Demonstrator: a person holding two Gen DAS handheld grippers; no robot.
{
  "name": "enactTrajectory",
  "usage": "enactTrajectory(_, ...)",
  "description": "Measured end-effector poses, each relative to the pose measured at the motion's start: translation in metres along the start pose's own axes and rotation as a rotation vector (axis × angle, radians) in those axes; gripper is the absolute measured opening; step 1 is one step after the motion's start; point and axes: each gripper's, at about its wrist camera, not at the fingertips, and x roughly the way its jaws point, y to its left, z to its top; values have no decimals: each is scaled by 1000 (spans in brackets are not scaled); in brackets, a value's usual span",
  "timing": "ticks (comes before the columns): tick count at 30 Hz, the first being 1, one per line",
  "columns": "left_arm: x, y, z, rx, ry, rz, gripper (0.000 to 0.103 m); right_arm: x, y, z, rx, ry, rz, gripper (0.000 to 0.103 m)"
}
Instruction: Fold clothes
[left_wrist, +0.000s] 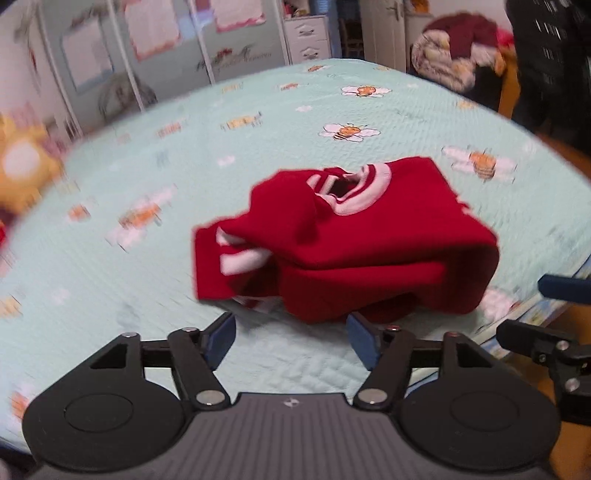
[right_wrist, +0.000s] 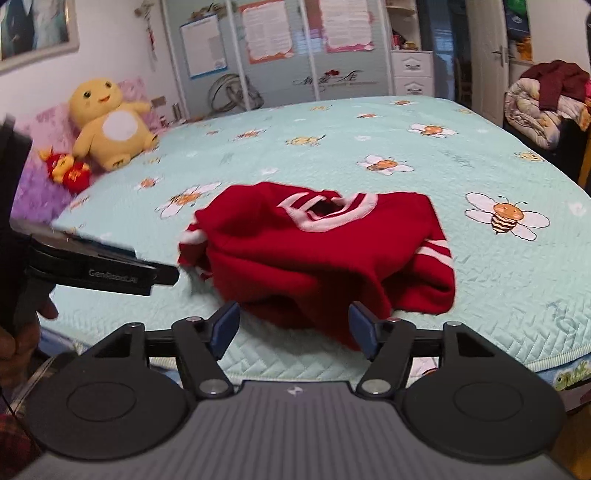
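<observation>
A red knitted sweater (left_wrist: 351, 243) with white collar and cuff stripes lies bunched and roughly folded on the mint bee-print bedspread (left_wrist: 258, 147). My left gripper (left_wrist: 291, 338) stands open just in front of the sweater's near edge, nothing between its blue pads. In the right wrist view the same sweater (right_wrist: 317, 251) lies ahead; my right gripper (right_wrist: 293, 328) is open with the sweater's lower edge drooping towards the gap, the pads not pressing it. The left gripper's body (right_wrist: 103, 273) shows at the left, the right gripper's at the right edge (left_wrist: 546, 343).
A yellow plush toy (right_wrist: 107, 122) and a small red toy (right_wrist: 68, 171) sit at the bed's head by purple pillows. A heap of quilts and clothes (right_wrist: 543, 99) stands at the right. A wardrobe with posters (right_wrist: 273, 48) is behind. The bed edge (right_wrist: 480, 365) is near.
</observation>
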Motion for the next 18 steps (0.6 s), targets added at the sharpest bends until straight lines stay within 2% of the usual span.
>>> enactTrajectory(2, -4, -9, 1, 65, -6, 57, 82, 0, 7, 0, -10, 28, -20, 72)
enactTrajectory(4, -6, -18, 2, 126, -7, 107, 86, -2, 11, -2, -19, 47, -38, 73)
enactTrajectory(7, -2, -28, -2, 194, 1, 141, 87, -4, 16, -6, -29, 67, -62, 73)
enactTrajectory(12, 6, -32, -7, 210, 32, 107, 87, -1, 13, -9, -11, 81, -71, 73)
enactTrajectory(18, 17, -29, -7, 186, 38, 101, 87, 7, 9, -8, -1, 92, -74, 73)
